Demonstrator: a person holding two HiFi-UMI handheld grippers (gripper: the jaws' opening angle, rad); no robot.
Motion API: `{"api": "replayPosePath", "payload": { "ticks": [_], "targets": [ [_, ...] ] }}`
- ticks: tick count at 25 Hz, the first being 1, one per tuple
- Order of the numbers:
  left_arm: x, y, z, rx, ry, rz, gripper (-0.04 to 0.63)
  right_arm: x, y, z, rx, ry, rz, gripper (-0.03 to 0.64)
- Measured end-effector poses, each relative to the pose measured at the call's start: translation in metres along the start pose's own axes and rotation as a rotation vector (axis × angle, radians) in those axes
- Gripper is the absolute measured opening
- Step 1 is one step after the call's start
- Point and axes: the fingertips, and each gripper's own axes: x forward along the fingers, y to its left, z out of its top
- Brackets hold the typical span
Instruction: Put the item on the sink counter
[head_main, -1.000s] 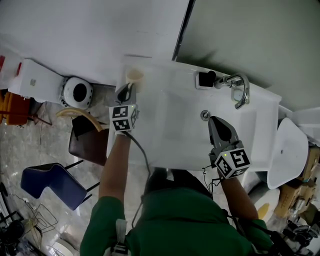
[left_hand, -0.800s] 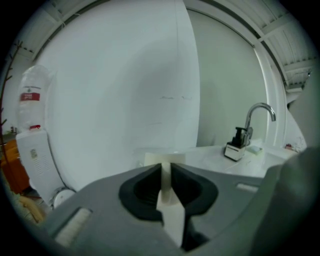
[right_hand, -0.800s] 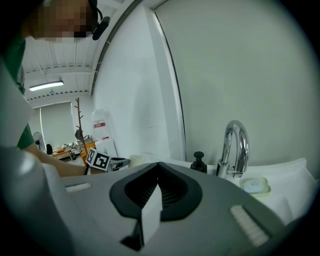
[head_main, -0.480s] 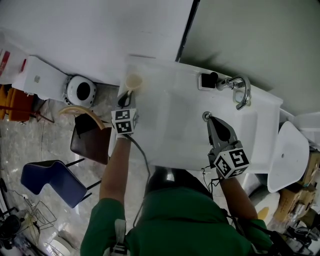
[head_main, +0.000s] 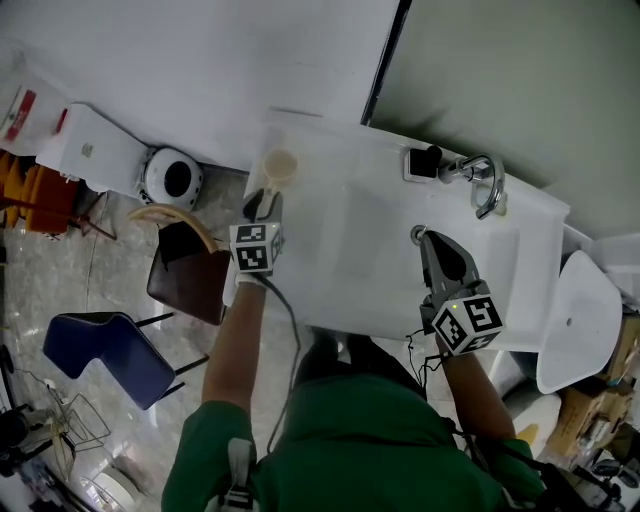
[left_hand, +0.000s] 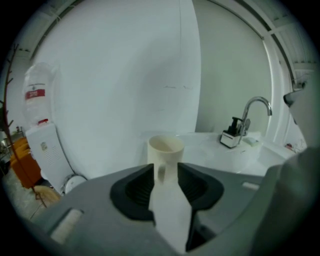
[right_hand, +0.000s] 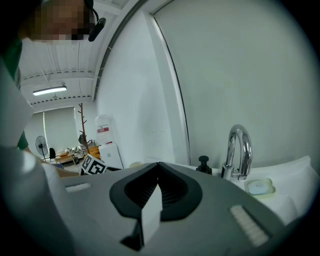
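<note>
**Head view:** cup (head_main: 281, 165) is standing upright on the sink counter (head_main: 340, 150), at the back-left corner by the wall. L gripper (head_main: 262, 203) is pointing at it from the near side, tips just beside the cup. R gripper (head_main: 433, 243) is hovering over the basin (head_main: 370, 250), near the tap (head_main: 487, 187) and well apart from the cup.

**Left gripper view:** L gripper (left_hand: 165, 171) jaws are spreading, a clear gap showing on each side. Cup (left_hand: 165, 150) is sitting on the white counter just past the tips, its handle facing the camera and lying in the gap. The pads are not pressing on it. Tap (left_hand: 255, 110) is showing far right, with a small dark dispenser (left_hand: 233, 134) beside it.

**Right gripper view:** R gripper (right_hand: 158, 165) jaws are pressed together, tips meeting, nothing betw. them. Tap (right_hand: 239, 150) is standing ahead on the right, with a soap dish (right_hand: 260, 187) at its base and a black pump bottle (right_hand: 203, 165) to its left. Marker cube (right_hand: 93, 166) of the L gripper is showing at left.
</note>
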Motion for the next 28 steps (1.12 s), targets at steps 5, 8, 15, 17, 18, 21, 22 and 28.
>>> {"api": "replayPosePath", "payload": {
  "ticks": [5, 8, 15, 17, 18, 21, 22, 28],
  "targets": [
    [-0.032, -0.012, 0.032, -0.004, -0.058, -0.033, 0.147, -0.006, 0.005, 0.024, -0.004, -0.056, 0.017, -0.003],
    [-0.06, -0.017, 0.062, -0.012, -0.118, -0.03, 0.146, -0.008, 0.013, 0.043, -0.017, -0.095, 0.037, -0.003],
    [-0.136, -0.038, 0.129, 0.001, -0.29, 0.011, 0.131, -0.014, 0.03, 0.084, -0.045, -0.184, 0.073, -0.003],
    [-0.162, -0.041, 0.149, 0.007, -0.363, 0.053, 0.072, -0.016, 0.036, 0.096, -0.054, -0.209, 0.089, -0.003],
    [-0.174, -0.044, 0.156, 0.008, -0.394, 0.066, 0.054, -0.017, 0.039, 0.101, -0.058, -0.22, 0.095, -0.003],
    [-0.206, -0.049, 0.173, 0.002, -0.465, 0.09, 0.009, -0.021, 0.046, 0.119, -0.073, -0.259, 0.109, -0.003],
    [-0.215, -0.049, 0.179, -0.001, -0.486, 0.1, -0.002, -0.022, 0.048, 0.125, -0.079, -0.272, 0.113, -0.003],
    [-0.258, -0.059, 0.205, -0.008, -0.561, 0.103, -0.002, -0.034, 0.056, 0.153, -0.137, -0.311, 0.106, -0.003]
  ]
}}
